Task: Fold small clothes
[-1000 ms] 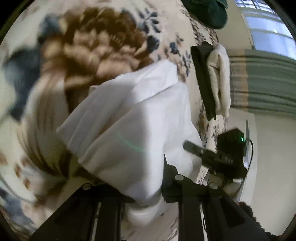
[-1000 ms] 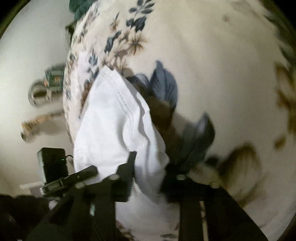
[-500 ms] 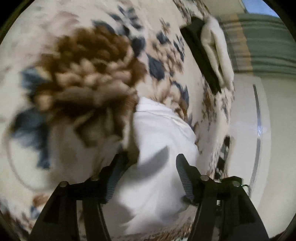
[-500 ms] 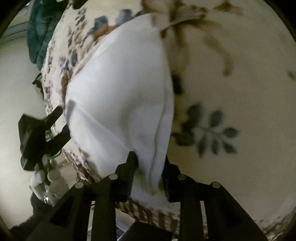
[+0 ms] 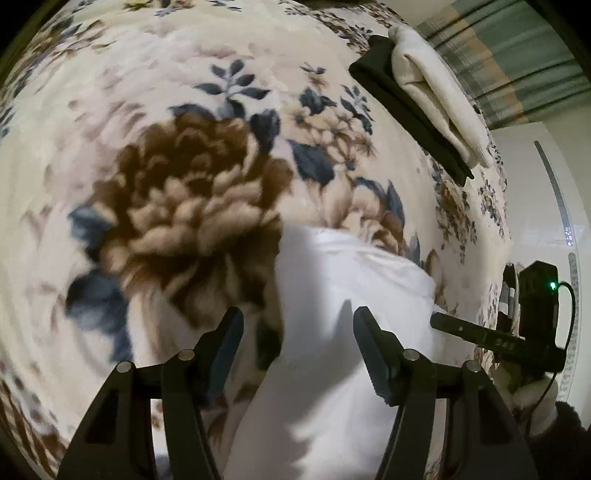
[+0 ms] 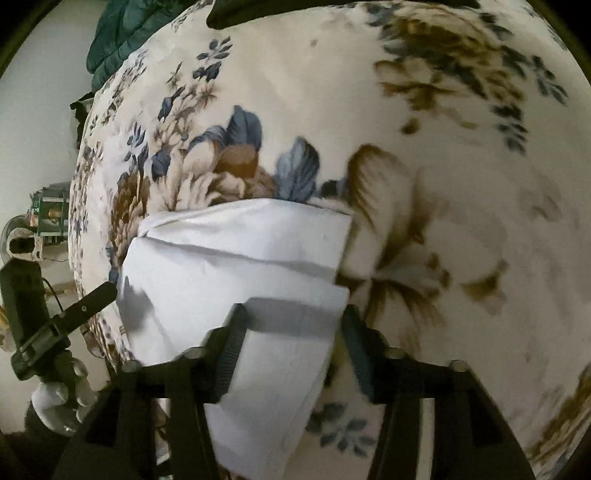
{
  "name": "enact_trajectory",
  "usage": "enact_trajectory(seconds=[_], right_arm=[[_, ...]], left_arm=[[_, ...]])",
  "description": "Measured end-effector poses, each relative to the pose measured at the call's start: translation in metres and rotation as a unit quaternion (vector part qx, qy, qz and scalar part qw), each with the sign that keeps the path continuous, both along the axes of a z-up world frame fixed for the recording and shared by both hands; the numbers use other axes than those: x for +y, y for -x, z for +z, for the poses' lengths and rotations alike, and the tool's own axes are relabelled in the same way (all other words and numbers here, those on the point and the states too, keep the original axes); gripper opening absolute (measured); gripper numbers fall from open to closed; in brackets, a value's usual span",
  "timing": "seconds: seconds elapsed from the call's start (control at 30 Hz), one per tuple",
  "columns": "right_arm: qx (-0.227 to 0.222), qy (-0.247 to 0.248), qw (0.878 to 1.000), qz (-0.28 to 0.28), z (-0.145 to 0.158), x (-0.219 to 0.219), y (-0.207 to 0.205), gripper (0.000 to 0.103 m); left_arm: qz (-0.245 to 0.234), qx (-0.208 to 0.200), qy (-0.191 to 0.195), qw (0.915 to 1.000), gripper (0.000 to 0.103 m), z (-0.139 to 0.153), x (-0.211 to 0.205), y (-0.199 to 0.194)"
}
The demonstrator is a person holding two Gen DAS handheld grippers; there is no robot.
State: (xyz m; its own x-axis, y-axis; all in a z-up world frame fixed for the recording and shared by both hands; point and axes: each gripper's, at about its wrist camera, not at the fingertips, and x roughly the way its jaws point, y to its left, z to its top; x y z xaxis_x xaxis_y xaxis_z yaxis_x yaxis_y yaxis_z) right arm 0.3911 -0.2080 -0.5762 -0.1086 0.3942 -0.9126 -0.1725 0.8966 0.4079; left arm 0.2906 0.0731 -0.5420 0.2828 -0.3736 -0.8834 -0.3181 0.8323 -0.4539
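Plainly, the left gripper (image 5: 297,314) stands with its jaws apart, pointing steeply down over the near part of the bed; nothing is pinched between its fingers (image 5: 229,332), though the white garment (image 5: 351,280) lies under and partly between them, its left edge running down the gap; the cloth is lying on the floral blanket (image 5: 110,92), just to the right of a big brown bloom in the print (image 5: 184,206).

From the other hand's view, the right gripper (image 6: 293,311) also shows its jaws spread; the white garment (image 6: 240,266) runs up between them, folded into overlapping flat layers with a straight right-hand edge, and I cannot see either pad pressing on it; the picture is a little smeared at the fingers.

Each tool shows in the other's view: the right one as a black bar with a green light at the garment's right side, the left one as a black bar at the garment's left side, held by a hand in a white glove (image 6: 59,398).

At the far right edge of the bed sits a folded black garment (image 5: 402,110) with a folded cream cloth (image 5: 432,85) on top, well apart from the white one; a striped curtain (image 5: 517,62) hangs beyond; a dark green quilted piece (image 6: 125,29) lies at the far left corner.
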Motion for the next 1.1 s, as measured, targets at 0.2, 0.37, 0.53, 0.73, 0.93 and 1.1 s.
enact_trajectory(seconds=[0.2, 0.37, 0.53, 0.73, 0.93, 1.1], right_arm=[[-0.073, 0.001, 0.996, -0.046, 0.034, -0.007, 0.000, 0.001], [-0.085, -0.004, 0.994, -0.064, 0.045, -0.017, -0.007, 0.001], [-0.097, 0.014, 0.993, -0.071, 0.038, -0.015, -0.019, 0.001], [-0.067, 0.047, 0.991, -0.102, 0.001, -0.025, -0.031, 0.001], [0.028, -0.043, 0.989, -0.140, -0.017, -0.043, -0.037, 0.028], [0.056, -0.064, 0.985, -0.147, -0.022, -0.054, -0.027, 0.054]], left_arm=[[0.004, 0.002, 0.028, 0.9996, 0.059, -0.011, 0.001, -0.024], [0.006, -0.022, 0.029, 0.9993, 0.000, -0.009, 0.002, -0.040], [0.019, -0.033, 0.032, 0.9988, 0.000, -0.010, 0.006, -0.056], [0.014, -0.012, 0.038, 0.9991, 0.002, -0.022, 0.009, -0.077], [0.033, -0.002, 0.075, 0.9967, 0.052, -0.010, 0.025, -0.050], [0.020, 0.034, 0.102, 0.9940, 0.053, -0.031, 0.013, -0.031]])
